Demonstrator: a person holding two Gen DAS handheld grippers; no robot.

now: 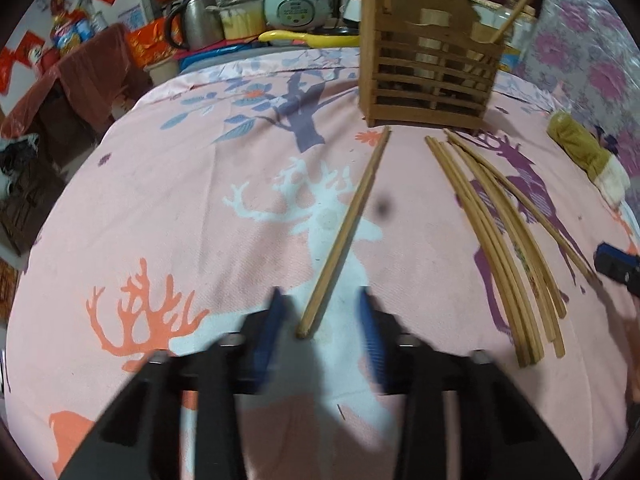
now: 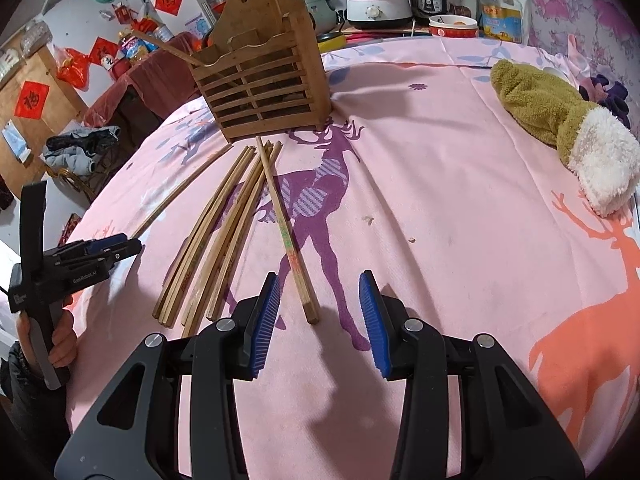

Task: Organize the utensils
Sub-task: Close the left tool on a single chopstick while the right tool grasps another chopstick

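Pink deer-print cloth [image 2: 440,184], slender brown wooden chopsticks [image 2: 224,236] (one [image 1: 344,236] apart).

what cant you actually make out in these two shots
- Left wrist view: the left gripper is motion-blurred, so whether its pads touch the lone chopstick is unclear.
- Both views: the bottom of the wooden holder is screened by its slats.
- Right wrist view: print on the chopstick by the right gripper is too small to read.
- Left wrist view: the sock is blurred near the edge.

One wooden holder [image 2: 262,80], two chopsticks standing inside, one plush mitt [image 2: 560,128].
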